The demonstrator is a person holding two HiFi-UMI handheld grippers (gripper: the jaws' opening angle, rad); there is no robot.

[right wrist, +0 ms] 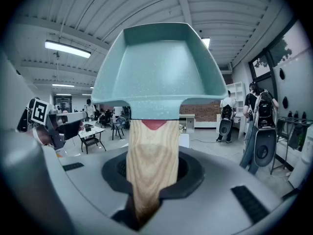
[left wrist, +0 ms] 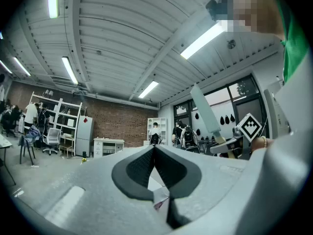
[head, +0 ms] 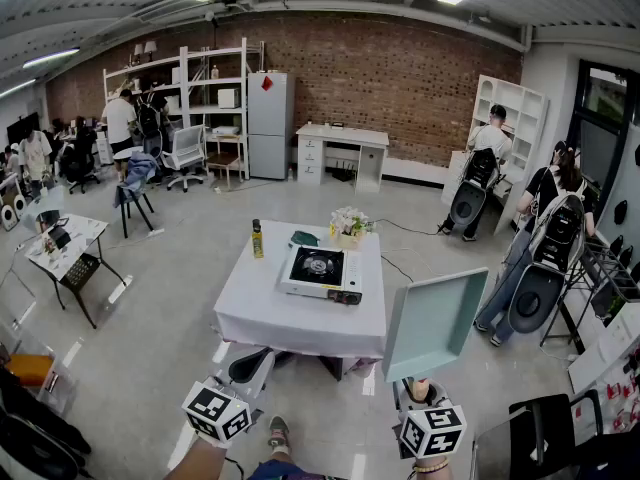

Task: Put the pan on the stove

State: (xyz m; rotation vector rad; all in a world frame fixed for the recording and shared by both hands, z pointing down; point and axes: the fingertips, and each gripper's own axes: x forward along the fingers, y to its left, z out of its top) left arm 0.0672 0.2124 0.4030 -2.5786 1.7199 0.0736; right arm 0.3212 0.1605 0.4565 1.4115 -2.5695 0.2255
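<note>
A square teal pan (head: pixel 435 323) with a wooden handle (right wrist: pixel 151 160) stands tilted up in the air, right of the table's near corner. My right gripper (head: pixel 420 396) is shut on that handle; in the right gripper view the pan (right wrist: pixel 156 67) fills the upper middle. The portable gas stove (head: pixel 320 273) sits on the white-clothed table (head: pixel 300 318), ahead and to the left of the pan, with nothing on its burner. My left gripper (head: pixel 247 370) hangs low before the table's near edge, its jaws shut with nothing in them (left wrist: pixel 154 153). The left gripper view catches the pan (left wrist: pixel 208 114) at its right.
On the table behind the stove stand a yellow bottle (head: pixel 257 239), a green object (head: pixel 304 238) and a small flower bunch (head: pixel 349 225). People with backpacks (head: pixel 545 258) stand to the right. A small table (head: pixel 65 243) and chairs are at the left, and a black chair (head: pixel 545 433) at the near right.
</note>
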